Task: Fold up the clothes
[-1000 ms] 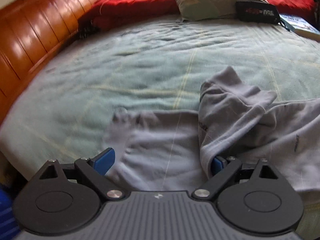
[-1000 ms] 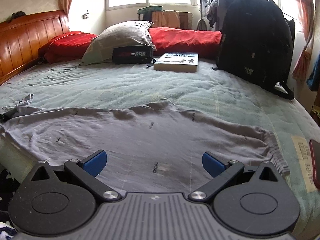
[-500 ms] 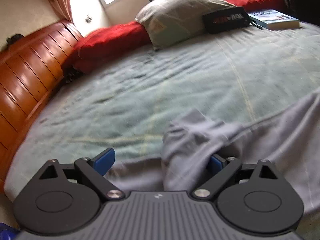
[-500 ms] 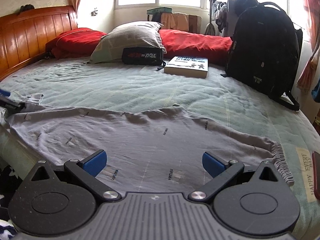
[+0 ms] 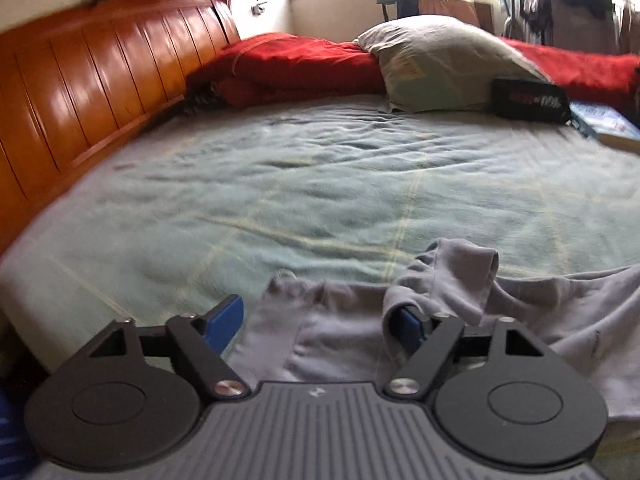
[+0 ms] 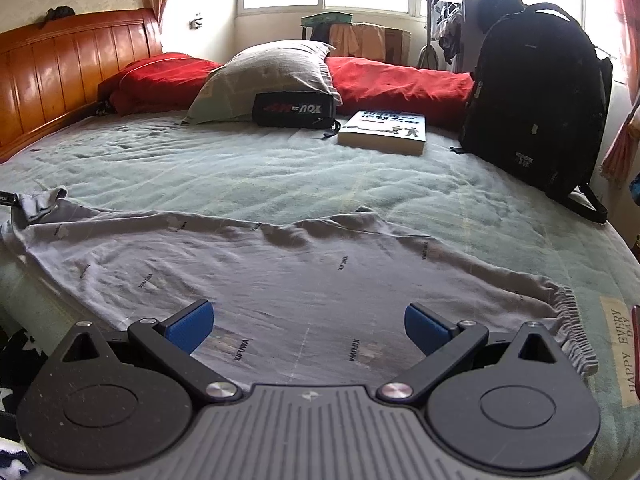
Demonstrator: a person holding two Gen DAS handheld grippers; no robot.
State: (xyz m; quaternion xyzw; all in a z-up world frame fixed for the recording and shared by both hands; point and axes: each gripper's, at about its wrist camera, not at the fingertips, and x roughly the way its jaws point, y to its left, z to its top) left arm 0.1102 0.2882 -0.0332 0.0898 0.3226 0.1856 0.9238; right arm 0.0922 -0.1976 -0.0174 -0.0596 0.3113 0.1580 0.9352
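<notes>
A grey garment (image 6: 304, 276) with small printed words lies spread across the near part of the green bed cover (image 6: 280, 176). Its gathered elastic cuff (image 6: 568, 320) is at the right. My right gripper (image 6: 308, 327) hovers open low over the garment's near edge, with nothing between its fingers. At the garment's left end, a bunched fold (image 5: 452, 276) drapes over the right finger of my left gripper (image 5: 318, 324). That gripper is open, with flat cloth lying between its blue pads (image 5: 224, 322). A black tip of the left gripper (image 6: 8, 199) shows beside the garment's far left corner.
A wooden headboard (image 5: 80, 88) runs along the left. At the back lie a red blanket (image 6: 400, 80), a grey pillow (image 6: 272, 76), a black pouch (image 6: 294, 109) and a book (image 6: 384, 132). A black backpack (image 6: 536, 100) stands at the back right. Open bed cover lies beyond the garment.
The left gripper's view has swung and levelled toward the headboard, with the bunched fold still over its right finger. The right gripper shifted slightly, and the garment now looks flatter.
</notes>
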